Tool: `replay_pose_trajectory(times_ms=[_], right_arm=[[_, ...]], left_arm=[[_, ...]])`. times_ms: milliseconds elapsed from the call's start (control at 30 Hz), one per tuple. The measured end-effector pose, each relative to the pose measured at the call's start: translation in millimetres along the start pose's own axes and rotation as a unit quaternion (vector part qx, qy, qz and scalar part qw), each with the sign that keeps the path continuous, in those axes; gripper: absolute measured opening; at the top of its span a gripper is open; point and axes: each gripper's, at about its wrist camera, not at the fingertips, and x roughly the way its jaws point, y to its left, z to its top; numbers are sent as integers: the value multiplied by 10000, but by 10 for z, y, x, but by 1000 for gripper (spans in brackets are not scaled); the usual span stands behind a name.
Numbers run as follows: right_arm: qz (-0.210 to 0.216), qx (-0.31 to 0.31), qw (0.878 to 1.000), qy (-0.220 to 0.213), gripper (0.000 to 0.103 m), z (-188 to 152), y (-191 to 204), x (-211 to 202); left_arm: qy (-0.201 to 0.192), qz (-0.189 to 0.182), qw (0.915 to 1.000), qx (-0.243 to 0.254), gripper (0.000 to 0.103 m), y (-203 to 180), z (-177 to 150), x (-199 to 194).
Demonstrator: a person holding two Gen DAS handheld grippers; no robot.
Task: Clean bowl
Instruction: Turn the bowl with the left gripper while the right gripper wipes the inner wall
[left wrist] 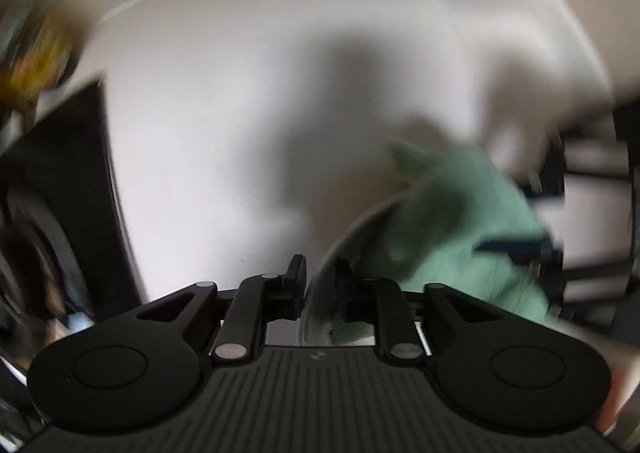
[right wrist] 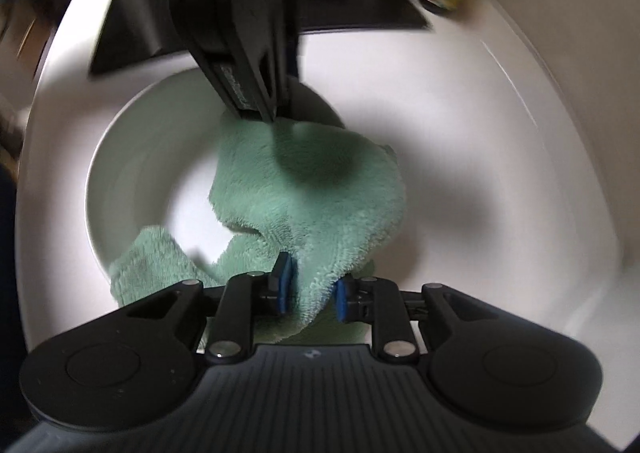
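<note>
Resting on a white tabletop [right wrist: 500,141], a round white ceramic bowl [right wrist: 120,173] with a fluffy mint-green microfibre cloth [right wrist: 320,189] draped across its inside and over the near rim. Clamped on a fold of that cloth, the right gripper [right wrist: 310,287], blue pads pressing the pile from both sides. Straddling the bowl's far rim, the left gripper [left wrist: 318,285], jaws parted, seemingly not pinching it, though blur hampers certainty. Dark mat [right wrist: 360,19] lying beyond the bowl.
</note>
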Motion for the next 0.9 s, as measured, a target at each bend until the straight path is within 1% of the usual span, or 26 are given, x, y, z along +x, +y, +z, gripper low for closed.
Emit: replay_pose_trajectory(times_ms=[33, 67, 100, 133, 200, 233, 300, 333, 367, 400, 433, 467, 500, 533, 567, 600, 633, 667, 700, 733, 767, 800, 833, 867, 900], right_arm=[[-4, 691, 9975, -124, 15, -75, -29, -33], [12, 1014, 9947, -164, 15, -109, -17, -41], [52, 1676, 9855, -241, 16, -197, -12, -81], [114, 2417, 9697, -328, 16, -301, 5, -125], [181, 3157, 9474, -494, 19, -443, 121, -174], [216, 3521, 9339, -575, 20, -514, 179, -197], [368, 4249, 9019, -682, 21, -628, 258, -178], [440, 4595, 8841, -733, 21, -683, 297, -168], [396, 4607, 8834, -761, 19, -694, 320, -160], [344, 4601, 8837, -788, 17, -702, 344, -152], [33, 4056, 9108, -773, 16, -627, 393, -158], [-253, 3567, 9312, -703, 14, -542, 430, -143], [-537, 3054, 9486, -627, 14, -457, 466, -127], [-797, 2248, 9701, -447, 14, -358, 491, -103], [-836, 1720, 9809, -367, 15, -306, 488, -79], [-869, 1185, 9887, -287, 15, -253, 485, -54], [-823, 574, 9947, -223, 16, -179, 483, -10], [-774, -22, 9969, -160, 17, -107, 482, 33], [-760, -133, 9969, -134, 18, -89, 490, 30], [-724, -432, 9964, -63, 18, -55, 505, 41], [-700, -593, 9958, -7, 19, -32, 517, 45], [-671, -629, 9957, 49, 19, -14, 514, 48], [-669, -581, 9960, 67, 19, -17, 513, 40], [-681, -492, 9964, 64, 19, -36, 512, 23], [-720, -165, 9973, 49, 18, -60, 508, 4]], left_arm=[[-131, -180, 9992, -339, 25, 87, -61, -3], [-234, -309, 9974, -613, 26, 150, -111, -6], [-302, -334, 9957, -805, 26, 171, -151, -11], [-413, -306, 9929, -1070, 27, 179, -216, -22], [-623, -134, 9878, -1424, 30, 123, -331, -46], [-795, 43, 9833, -1634, 31, 61, -435, -62], [-1022, 313, 9739, -2005, 31, -46, -613, -86], [-1094, 425, 9686, -2193, 29, -100, -704, -97], [-1120, 500, 9645, -2340, 25, -152, -781, -108], [-1090, 521, 9649, -2333, 19, -186, -804, -109], [-994, 539, 9689, -2203, 16, -226, -817, -106], [-849, 505, 9759, -1948, 10, -263, -809, -101], [-733, 388, 9823, -1678, 10, -281, -789, -103], [-642, 287, 9873, -1426, 10, -296, -759, -114], [-597, 216, 9907, -1206, 10, -305, -711, -144], [-557, 162, 9936, -965, 10, -323, -647, -175], [-525, 140, 9963, -659, 10, -368, -545, -201], [-498, 123, 9979, -396, 10, -418, -454, -203], [-446, 124, 9986, -268, 11, -458, -402, -178], [-342, 141, 9993, -84, 11, -508, -333, -130], [-238, 158, 9995, 99, 12, -558, -264, -82], [-168, 178, 9994, 233, 16, -610, -204, -28], [-191, 176, 9995, 195, 17, -642, -175, 21], [-276, 120, 9995, 6, 20, -630, -174, 35], [-391, 43, 9989, -238, 24, -612, -188, 44]])
